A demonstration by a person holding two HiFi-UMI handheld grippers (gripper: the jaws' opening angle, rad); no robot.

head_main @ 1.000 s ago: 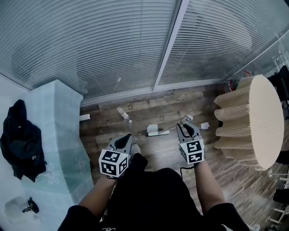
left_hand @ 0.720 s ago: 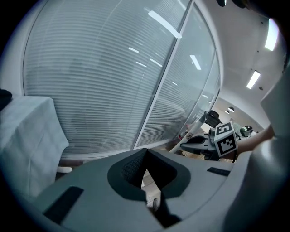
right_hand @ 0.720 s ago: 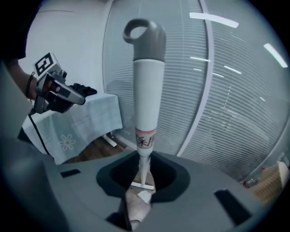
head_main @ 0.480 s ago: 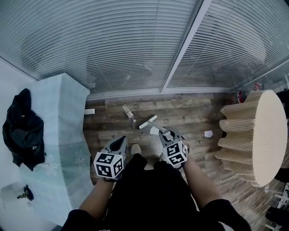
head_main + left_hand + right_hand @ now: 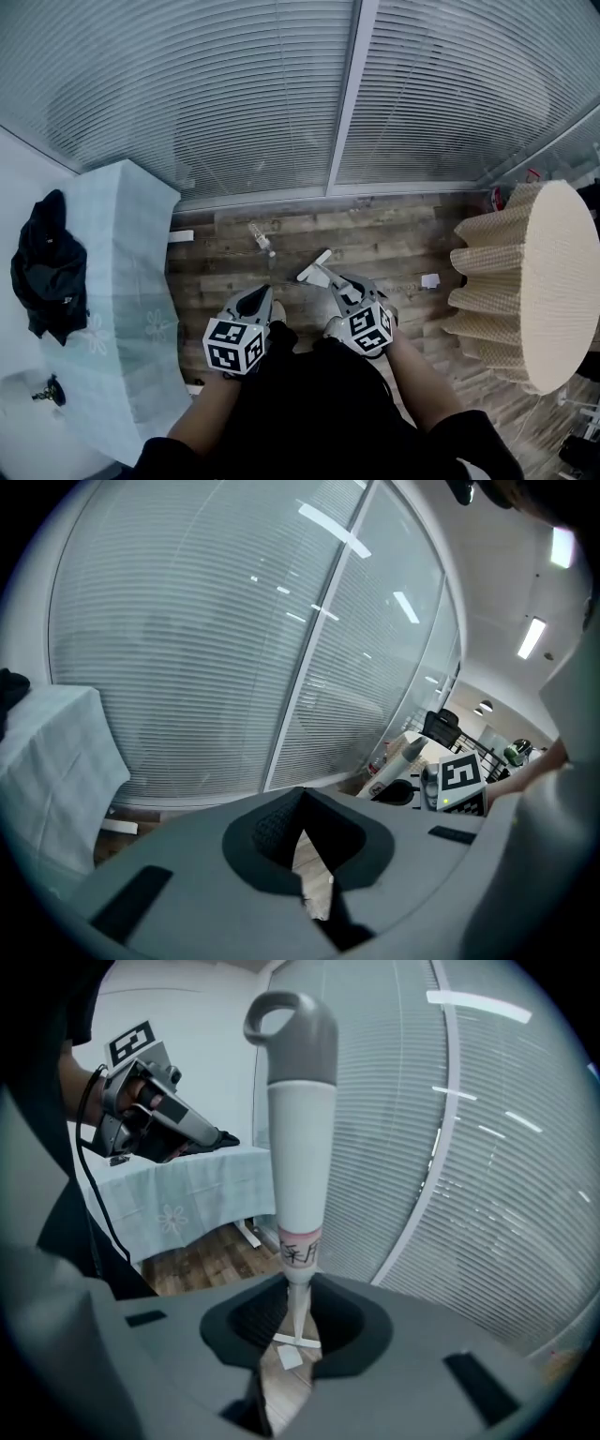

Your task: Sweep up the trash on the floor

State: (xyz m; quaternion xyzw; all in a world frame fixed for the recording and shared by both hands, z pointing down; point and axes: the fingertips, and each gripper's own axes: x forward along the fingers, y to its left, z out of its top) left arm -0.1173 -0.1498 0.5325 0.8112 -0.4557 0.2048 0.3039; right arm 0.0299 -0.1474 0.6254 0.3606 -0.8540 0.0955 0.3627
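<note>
Currently held: right gripper [image 5: 341, 281] clamped on the broom's [image 5: 300, 1147] thin shaft, left gripper [image 5: 261, 294] closed on nothing; paper scrap [image 5: 430, 279] and bottle [image 5: 260, 238] lie on the floor [image 5: 394, 239] ahead, so we favour low, short strokes gathering both.

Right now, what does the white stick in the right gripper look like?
The handle is a white, plastic-looking tube topped by a grey hanging loop. Low down sits a pink label with dark writing, then it narrows to a thin rod. The fingers of the right gripper are shut on that rod.
</note>
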